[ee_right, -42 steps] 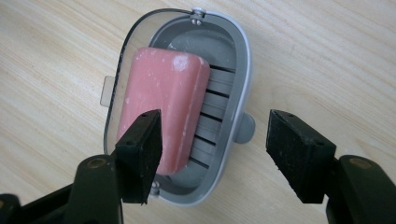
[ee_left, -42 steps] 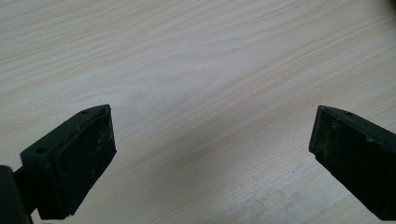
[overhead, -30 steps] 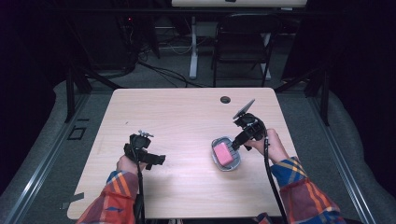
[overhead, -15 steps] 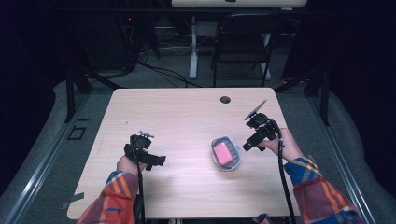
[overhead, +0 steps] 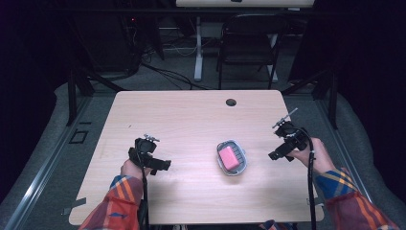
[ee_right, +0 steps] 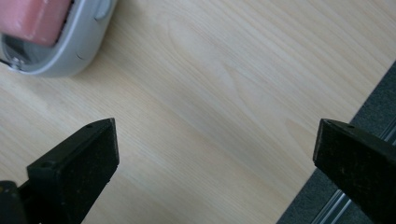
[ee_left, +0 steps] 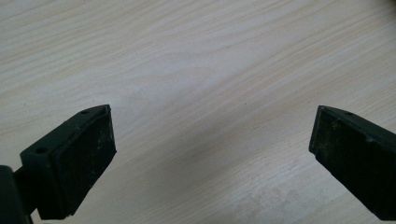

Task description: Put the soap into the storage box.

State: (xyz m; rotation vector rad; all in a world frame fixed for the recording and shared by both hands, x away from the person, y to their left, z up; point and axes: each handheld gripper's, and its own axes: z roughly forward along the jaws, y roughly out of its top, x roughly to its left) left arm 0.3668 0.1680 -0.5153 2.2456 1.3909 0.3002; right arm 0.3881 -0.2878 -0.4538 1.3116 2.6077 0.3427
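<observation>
Centrally, just right of the frame's middle in the high view, a small grey oval plastic dish (overhead: pixel 231 157) sits on the pale wood-grain rectangular table (overhead: pixel 191 120), and a pink rounded block (overhead: pixel 228 156), soap-like and matte, lies inside it. The tabletop is smooth laminate with fine streaked grain and rounded corners; a small dark round grommet hole (overhead: pixel 231 102) sits near its far edge, above the dish.

At lower left of the high view the left gripper (overhead: pixel 163 165), a black angular tool with a trailing cable, rests low over bare wood, well apart from the dish. In the left gripper view its two black jaws with coarse, scuffed pads stand wide apart, with nothing but bare table between them.

At right of the high view the right gripper (overhead: pixel 274 155) hangs near the table's right edge, beside the dish but clear of it, its tips turned toward the dish. In the right gripper view its jaws are likewise spread wide and empty; the dish's glossy grey rim (ee_right: pixel 70 46) and a corner of the pink block (ee_right: pixel 32 18) sit at the upper left, beyond the jaws, while dark grey carpeted floor (ee_right: pixel 364 121) runs along the right side past the table edge.

The person's sleeves (overhead: pixel 117 206) are plaid, red, orange and blue.
</observation>
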